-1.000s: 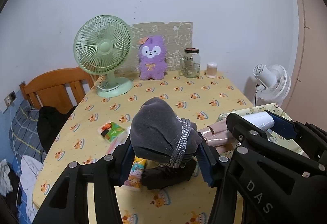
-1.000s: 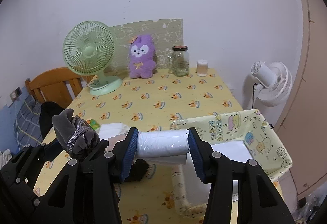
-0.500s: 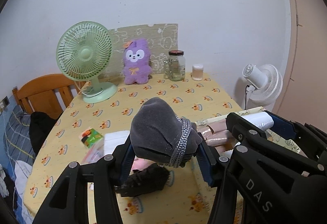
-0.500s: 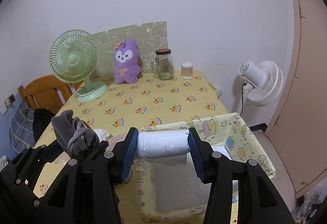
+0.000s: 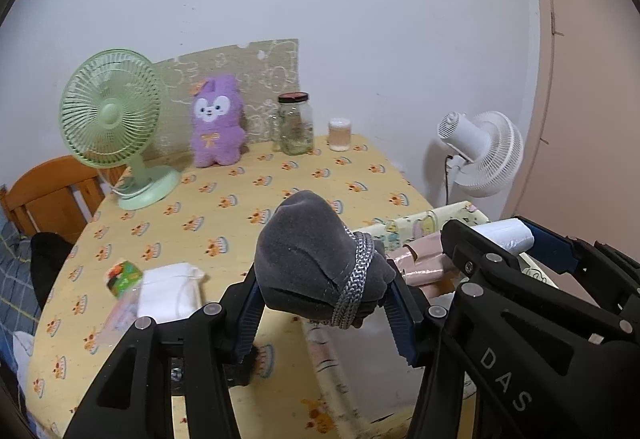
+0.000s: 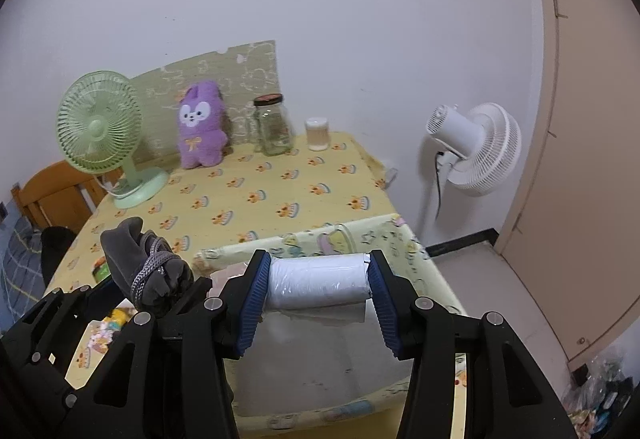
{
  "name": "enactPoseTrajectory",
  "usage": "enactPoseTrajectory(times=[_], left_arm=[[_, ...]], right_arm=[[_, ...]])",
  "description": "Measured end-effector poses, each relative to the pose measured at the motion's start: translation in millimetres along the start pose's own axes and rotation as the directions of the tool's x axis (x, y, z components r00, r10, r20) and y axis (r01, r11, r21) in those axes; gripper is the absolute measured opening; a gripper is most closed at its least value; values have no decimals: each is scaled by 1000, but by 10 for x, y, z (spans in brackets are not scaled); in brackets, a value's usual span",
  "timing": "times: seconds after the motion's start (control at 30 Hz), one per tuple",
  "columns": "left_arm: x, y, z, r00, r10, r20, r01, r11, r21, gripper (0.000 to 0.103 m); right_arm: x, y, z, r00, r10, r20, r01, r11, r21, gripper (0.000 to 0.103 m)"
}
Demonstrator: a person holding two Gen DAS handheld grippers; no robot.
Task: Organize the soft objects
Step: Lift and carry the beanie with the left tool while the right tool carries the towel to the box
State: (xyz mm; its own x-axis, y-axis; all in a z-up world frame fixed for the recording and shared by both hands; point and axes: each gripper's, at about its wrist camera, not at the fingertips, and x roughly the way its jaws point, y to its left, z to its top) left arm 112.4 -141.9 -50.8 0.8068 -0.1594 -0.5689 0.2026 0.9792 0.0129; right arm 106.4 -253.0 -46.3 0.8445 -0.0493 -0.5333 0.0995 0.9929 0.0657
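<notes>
My left gripper is shut on a rolled grey glove bundle and holds it above the near left rim of the yellow patterned fabric bin. My right gripper is shut on a white wrapped roll and holds it over the bin's open inside. The grey bundle also shows in the right wrist view, to the left of the roll. Pink rolled items lie in the bin's far corner.
On the yellow tablecloth lie a white folded cloth and a small green packet. A green fan, a purple plush, a glass jar and a small cup stand at the back. A white fan stands beside the table.
Both grippers have moved right and back with their loads, so the bin now lies under them. A dark object below the left gripper has dropped out of sight.
</notes>
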Motion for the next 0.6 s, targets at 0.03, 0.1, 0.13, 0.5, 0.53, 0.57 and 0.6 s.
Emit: enactPoseTrajectory(times=[0.03,0.1,0.13,0.5,0.53,0.57,0.6], left_arm=[[14,-17,-3,1000,-5,-4,5,1000,2,57],[62,-70,-7,1000,-19,-15,19,1000,8,57],[89,-96,-13,999,-26,-22,26,1000,13,57],[437,-318,-89,991,-63,-118,71,995,63,57],[458,-335,-84,991,-62,-119,71,995,69,57],[460,-336,-79,991,-59,-116,68,995,74,57],[459,-343,-71,992,-55,-110,65,995,82,57]], right_arm=[[15,-30,-4,1000,-6,-3,6,1000,2,53],[51,-77,-10,1000,-17,-9,17,1000,7,53],[76,-94,-10,1000,-21,-14,21,1000,10,53],[388,-311,-141,993,-71,-96,75,996,38,53],[411,-322,-143,992,-73,-100,77,996,41,53],[427,-335,-145,992,-71,-103,76,996,46,53],[446,-347,-140,992,-67,-106,73,996,51,53]])
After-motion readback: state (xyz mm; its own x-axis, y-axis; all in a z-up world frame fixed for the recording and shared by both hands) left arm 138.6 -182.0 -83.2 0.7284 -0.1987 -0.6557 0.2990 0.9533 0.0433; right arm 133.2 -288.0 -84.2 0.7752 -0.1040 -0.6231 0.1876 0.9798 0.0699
